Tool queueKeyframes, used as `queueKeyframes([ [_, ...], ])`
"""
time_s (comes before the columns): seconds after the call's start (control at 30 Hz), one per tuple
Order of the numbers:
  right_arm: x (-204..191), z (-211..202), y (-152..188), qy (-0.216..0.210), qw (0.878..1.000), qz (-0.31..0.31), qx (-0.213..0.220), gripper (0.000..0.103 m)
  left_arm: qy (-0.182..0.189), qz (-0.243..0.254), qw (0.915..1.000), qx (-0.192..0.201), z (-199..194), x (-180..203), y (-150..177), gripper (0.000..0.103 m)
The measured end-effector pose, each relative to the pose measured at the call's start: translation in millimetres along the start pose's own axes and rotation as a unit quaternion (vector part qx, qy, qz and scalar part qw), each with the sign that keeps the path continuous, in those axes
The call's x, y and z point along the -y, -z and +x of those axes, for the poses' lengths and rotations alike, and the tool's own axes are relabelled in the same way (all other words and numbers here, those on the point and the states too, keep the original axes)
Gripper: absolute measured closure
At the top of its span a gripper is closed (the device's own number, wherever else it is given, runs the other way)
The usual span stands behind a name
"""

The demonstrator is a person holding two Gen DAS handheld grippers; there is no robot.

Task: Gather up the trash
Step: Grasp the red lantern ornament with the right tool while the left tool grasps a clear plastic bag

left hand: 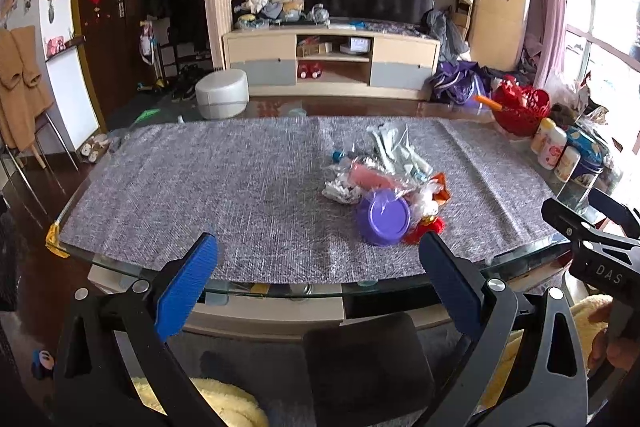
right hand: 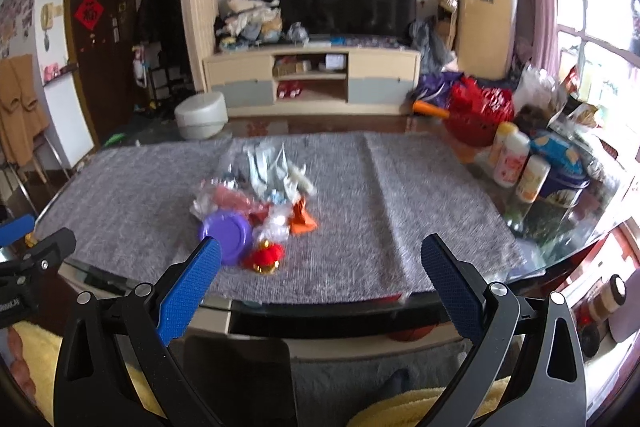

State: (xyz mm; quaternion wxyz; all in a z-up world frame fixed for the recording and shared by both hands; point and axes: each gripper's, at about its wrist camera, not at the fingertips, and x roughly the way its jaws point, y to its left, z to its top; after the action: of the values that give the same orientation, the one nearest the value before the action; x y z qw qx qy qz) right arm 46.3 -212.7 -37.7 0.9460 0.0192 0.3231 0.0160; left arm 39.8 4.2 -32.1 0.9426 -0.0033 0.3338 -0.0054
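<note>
While the trash pile [left hand: 380,183] with its purple bowl [left hand: 385,221] lies untouched mid-mat, both the left gripper [left hand: 318,259] and right gripper [right hand: 320,259] are held back at the table edge, jaws spread wide and empty, seemingly readied for a first pick.

Trash pile [left hand: 384,179] on mat [left hand: 240,187], right of centre, mat on glass table [left hand: 120,267]. Bowl [left hand: 386,221] upside down at pile's near edge. Bottles [left hand: 554,147] and basket [left hand: 520,109] at table's far right. TV cabinet [left hand: 332,61] beyond table; stool [left hand: 222,93] far left.
</note>
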Motion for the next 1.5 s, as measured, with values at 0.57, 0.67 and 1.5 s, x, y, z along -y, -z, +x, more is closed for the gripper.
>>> queueKeyframes([
  [0.57, -17.8, 102.1, 20.1, -0.066, 0.993, -0.007, -0.097, 0.003, 0.002, 0.006, 0.9973, -0.073, 84.9, -10.8, -1.2, 0.008],
  [0.67, -20.4, 115.9, 18.5, -0.074, 0.992, -0.013, -0.105, 0.003, 0.010, 0.010, 0.9965, -0.082, 99.7, -9.9, -8.1, 0.008],
  [1.5, -28.4, 173.9, 23.3, -0.133, 0.980, -0.035, -0.144, 0.056, 0.110, -0.005, 0.9835, -0.144, 190.9, 30.6, -40.1, 0.022],
])
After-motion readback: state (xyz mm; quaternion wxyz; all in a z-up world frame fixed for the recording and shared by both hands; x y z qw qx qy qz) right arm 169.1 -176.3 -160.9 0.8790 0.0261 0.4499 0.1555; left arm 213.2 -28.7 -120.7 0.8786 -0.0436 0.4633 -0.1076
